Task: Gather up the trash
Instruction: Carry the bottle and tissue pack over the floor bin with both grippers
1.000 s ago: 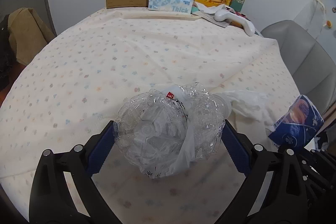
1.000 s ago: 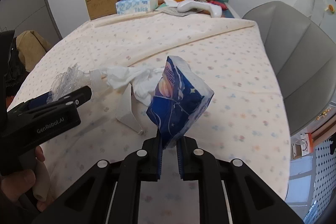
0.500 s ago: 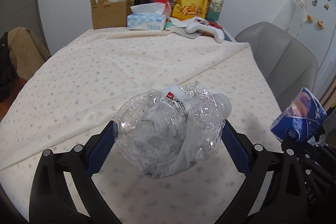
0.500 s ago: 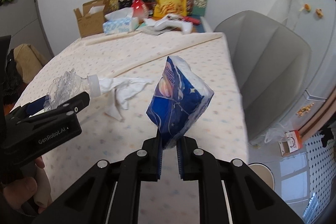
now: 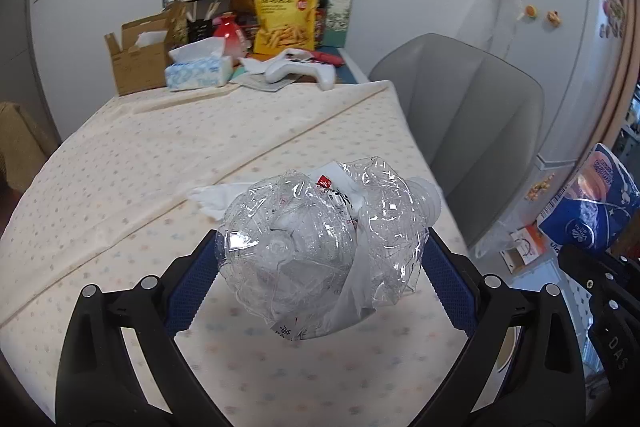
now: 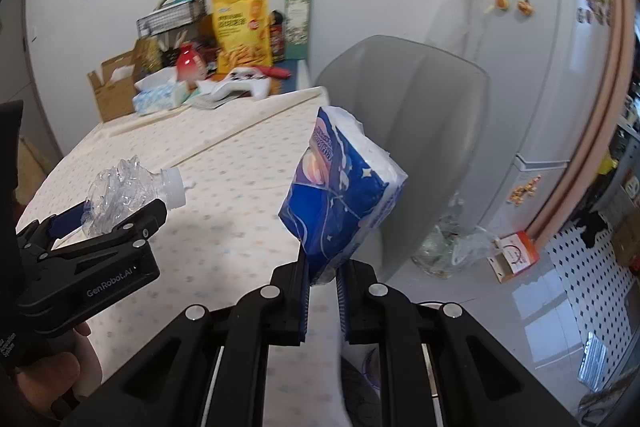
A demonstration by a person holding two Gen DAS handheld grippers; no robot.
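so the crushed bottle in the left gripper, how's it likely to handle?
The crushed clear bottle looks empty, so probably very light. Its creased walls suggest it would give and spring rather than stay stiff. The left gripper holds it across a wide span; the glossy plastic and loose label film may let it slip.

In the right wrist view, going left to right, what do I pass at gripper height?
Left gripper with the crushed plastic bottle → blue tissue pack in the right gripper → grey chair → fridge.
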